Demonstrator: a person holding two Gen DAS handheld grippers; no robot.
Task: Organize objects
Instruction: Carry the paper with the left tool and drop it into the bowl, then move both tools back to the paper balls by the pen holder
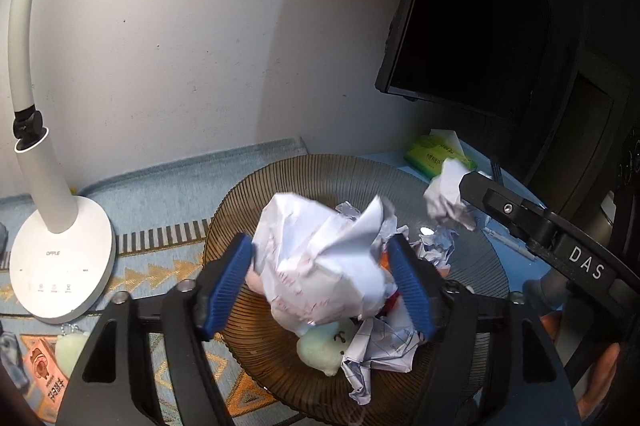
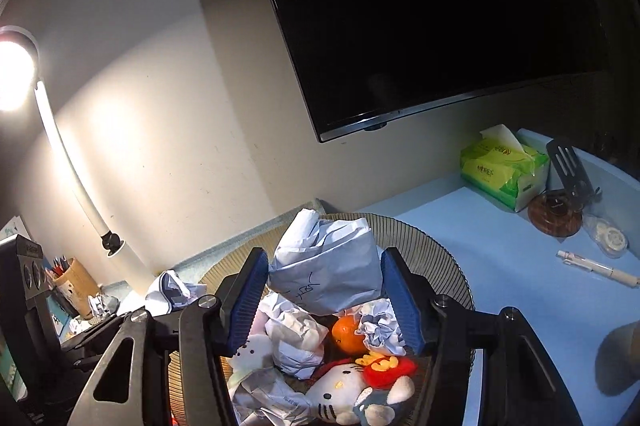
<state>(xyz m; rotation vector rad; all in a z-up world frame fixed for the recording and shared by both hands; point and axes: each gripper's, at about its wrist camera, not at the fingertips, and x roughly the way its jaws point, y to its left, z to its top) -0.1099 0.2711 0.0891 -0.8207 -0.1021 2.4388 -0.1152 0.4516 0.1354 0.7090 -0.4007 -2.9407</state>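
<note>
1. Left gripper [image 1: 324, 262]: its blue pads [image 1: 228, 286] are closed against both sides of a large crumpled white paper ball [image 1: 320, 262], held at centre frame in the left wrist view, above the dish.
2. Right gripper [image 2: 324, 290]: its blue pads [image 2: 400, 302] clamp a second crumpled paper wad [image 2: 326, 266], pale blue-white with a handwritten mark, at lower centre of the right wrist view. The same gripper enters the left wrist view from the right, its wad showing at upper right of the dish.
3. Ribbed amber glass dish [image 1: 224, 222]: it occupies the lower centre of both views, resting on a patterned blue mat [image 1: 160, 186].
4. Dish contents, right wrist view: an orange [image 2: 347, 335], a Hello Kitty plush [image 2: 344, 394] with a red bow, a small white plush [image 2: 250, 350] at the left, and several more crumpled papers [image 2: 296, 342].
5. Dish contents, left wrist view: a pale green plush [image 1: 324, 348] lies beneath the held ball.
6. Surroundings: a white desk lamp [image 1: 60, 258] stands at lower left of the left wrist view; a dark monitor [image 2: 420, 6] fills the upper right.
7. Right side of the right wrist view: a green tissue pack [image 2: 500, 170], a pen [image 2: 596, 272] and a pencil cup [image 2: 76, 284] at far left, all well apart from the dish.
</note>
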